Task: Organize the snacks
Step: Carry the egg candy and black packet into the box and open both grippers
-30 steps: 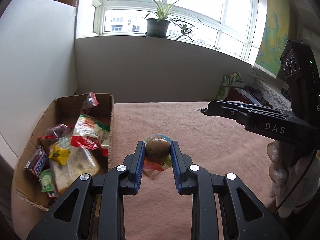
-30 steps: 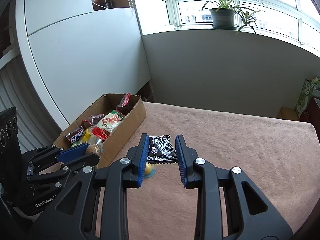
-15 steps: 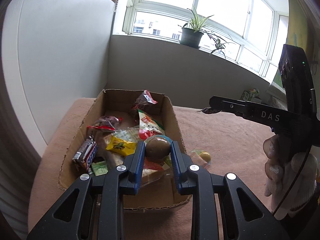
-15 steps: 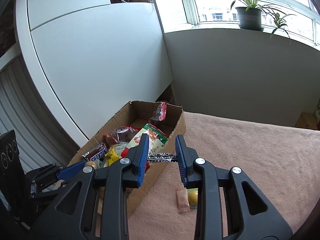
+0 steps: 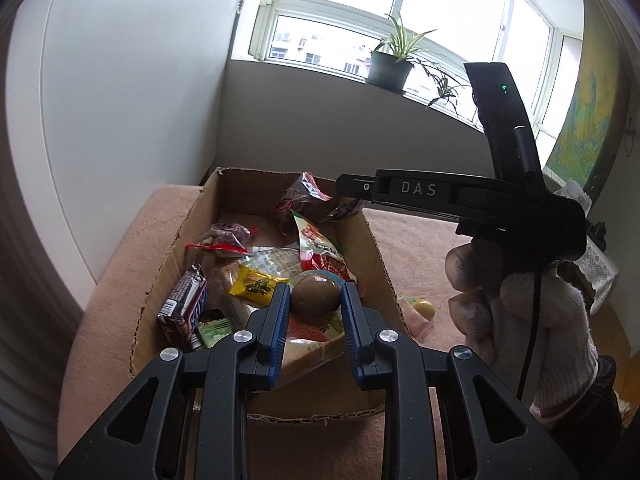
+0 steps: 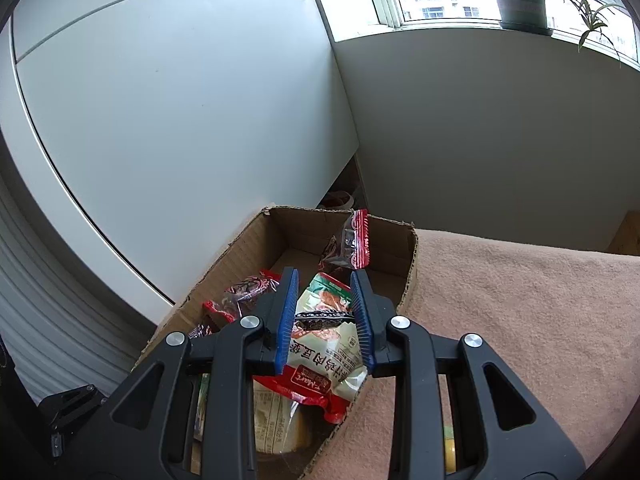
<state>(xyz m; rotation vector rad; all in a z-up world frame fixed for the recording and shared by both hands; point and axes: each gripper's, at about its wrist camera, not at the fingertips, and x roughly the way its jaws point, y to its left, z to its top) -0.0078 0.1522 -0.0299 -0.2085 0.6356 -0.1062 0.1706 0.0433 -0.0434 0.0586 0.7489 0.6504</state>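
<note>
Over the cardboard box (image 5: 372,248), at the left side of a tabletop (image 5: 416,236) under a pink cloth:
- left gripper (image 5: 314,300): jaws clenched on a brown, egg-shaped snack (image 5: 315,295) in a clear wrap, held above the near end of the box
- right gripper (image 6: 325,316): jaws clenched on a thin dark packet (image 6: 320,317), seen edge-on between the blue pads, above the box's right half; a gloved hand (image 5: 524,320) carries it
- box contents: chocolate bar (image 5: 185,304) at near left, yellow sachet (image 5: 258,286), red-and-white pouch (image 6: 332,344), red-trimmed clear bag (image 6: 354,242) upright at the far end
- outside the box, just right of its wall: small yellow sweet (image 5: 424,309) beside a pale wrapper (image 5: 416,318)

Step in hand, as judged: delivery of both held items into the box. Next move calls for lowering each gripper a little and releasing over the heap, clear of the walls; the loose sweet and wrapper remain to collect
</note>
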